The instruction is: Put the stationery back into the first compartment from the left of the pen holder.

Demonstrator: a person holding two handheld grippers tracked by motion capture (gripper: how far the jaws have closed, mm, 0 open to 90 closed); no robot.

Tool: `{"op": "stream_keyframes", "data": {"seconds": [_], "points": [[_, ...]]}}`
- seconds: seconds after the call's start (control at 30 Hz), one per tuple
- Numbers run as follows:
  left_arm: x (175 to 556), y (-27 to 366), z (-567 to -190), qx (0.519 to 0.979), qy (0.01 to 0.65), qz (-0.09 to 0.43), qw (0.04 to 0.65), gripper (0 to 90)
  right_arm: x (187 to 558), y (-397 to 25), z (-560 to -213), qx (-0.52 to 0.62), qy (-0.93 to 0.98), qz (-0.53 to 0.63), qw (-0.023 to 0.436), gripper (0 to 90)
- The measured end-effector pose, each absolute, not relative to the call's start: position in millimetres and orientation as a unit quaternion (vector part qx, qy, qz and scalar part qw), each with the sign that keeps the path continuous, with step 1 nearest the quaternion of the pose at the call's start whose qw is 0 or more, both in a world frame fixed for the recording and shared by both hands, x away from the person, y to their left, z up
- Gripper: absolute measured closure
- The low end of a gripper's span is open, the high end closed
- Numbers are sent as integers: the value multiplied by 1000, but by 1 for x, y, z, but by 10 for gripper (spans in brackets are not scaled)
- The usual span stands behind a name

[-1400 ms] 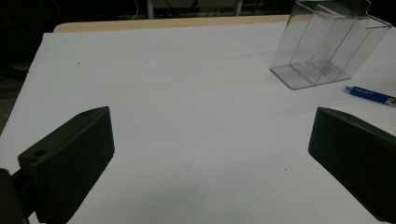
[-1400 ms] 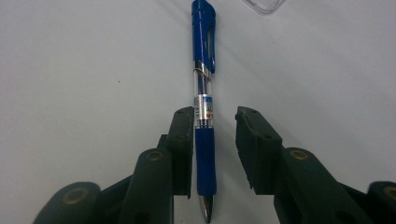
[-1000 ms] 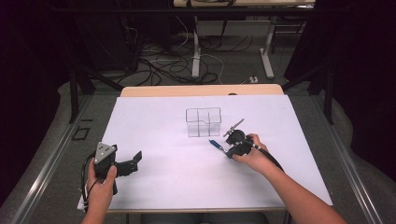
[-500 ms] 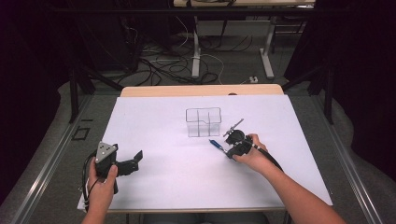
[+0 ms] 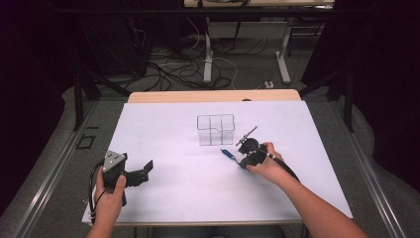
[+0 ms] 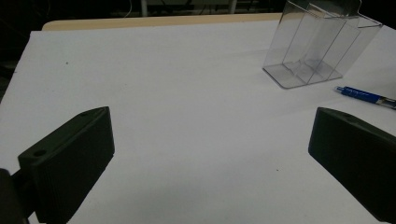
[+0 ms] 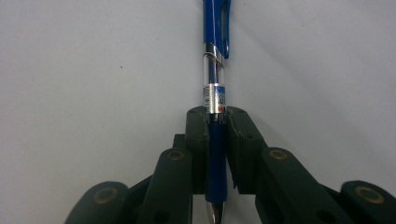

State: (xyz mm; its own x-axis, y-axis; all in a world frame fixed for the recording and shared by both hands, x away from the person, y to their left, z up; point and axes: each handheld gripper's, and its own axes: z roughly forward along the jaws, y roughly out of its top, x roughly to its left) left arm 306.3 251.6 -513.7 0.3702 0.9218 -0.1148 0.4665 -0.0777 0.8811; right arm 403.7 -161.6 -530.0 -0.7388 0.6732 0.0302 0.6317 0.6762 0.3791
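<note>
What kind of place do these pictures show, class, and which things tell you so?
Probably a lab or workshop set up for recording: a white-covered table, loose cables on the floor behind it, other desk legs, and dark curtains around.

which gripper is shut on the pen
The right gripper: its jaws clamp the blue pen. The left gripper is open, with nothing between its jaws.

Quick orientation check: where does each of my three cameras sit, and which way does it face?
High view: above the person's side, facing forward and down on the white table; forearms, both grippers.
Left gripper view: rides the left gripper, jaws wide apart, facing the clear plastic divided box.
Right gripper view: faces down at the blue ballpoint pen, clamped.
Pen and table appear in all three.
</note>
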Motion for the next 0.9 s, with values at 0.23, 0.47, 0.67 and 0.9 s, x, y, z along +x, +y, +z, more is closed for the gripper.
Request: {"op": "stream_keyframes", "data": {"seconds": [0.23,0.47,0.67,0.9], "points": [[308,247,-514,697,497,243,457,1,400,-159,-528,343,915,201,62,795],[310,244,-514,698,495,240,459,1,394,-158,-518,329,917,212,81,796],[313,243,-514,699,496,238,457,1,386,-156,-507,290,921,228,123,795],[315,240,-515,702,494,237,455,1,378,-157,-501,257,920,238,175,795]]}}
